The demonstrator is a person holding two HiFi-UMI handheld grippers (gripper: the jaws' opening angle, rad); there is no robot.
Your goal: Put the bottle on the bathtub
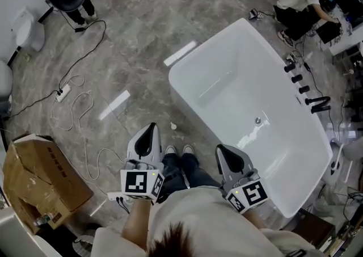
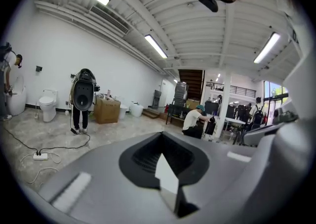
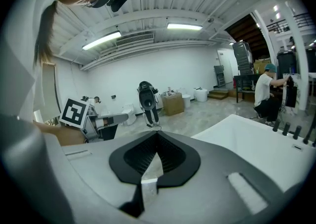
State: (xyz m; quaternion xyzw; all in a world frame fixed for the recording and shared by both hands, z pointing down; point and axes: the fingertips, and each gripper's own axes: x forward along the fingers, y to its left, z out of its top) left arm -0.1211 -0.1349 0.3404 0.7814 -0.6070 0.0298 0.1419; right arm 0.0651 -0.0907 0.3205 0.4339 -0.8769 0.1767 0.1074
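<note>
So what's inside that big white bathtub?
The bathtub holds only a small metal drain on its bare floor. The right tongs cover part of its near side, so that bit is unseen.

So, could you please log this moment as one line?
left tongs: shut, empty | right tongs: shut, empty | bathtub: empty | bottle: not in view

A grey marbled floor [image 1: 142, 23] carries a white power strip [image 1: 62, 92], loose cables and a torn cardboard box [image 1: 39, 179]. White walls [image 2: 54, 55] rise to a beamed ceiling with strip lights [image 2: 156, 46].
</note>
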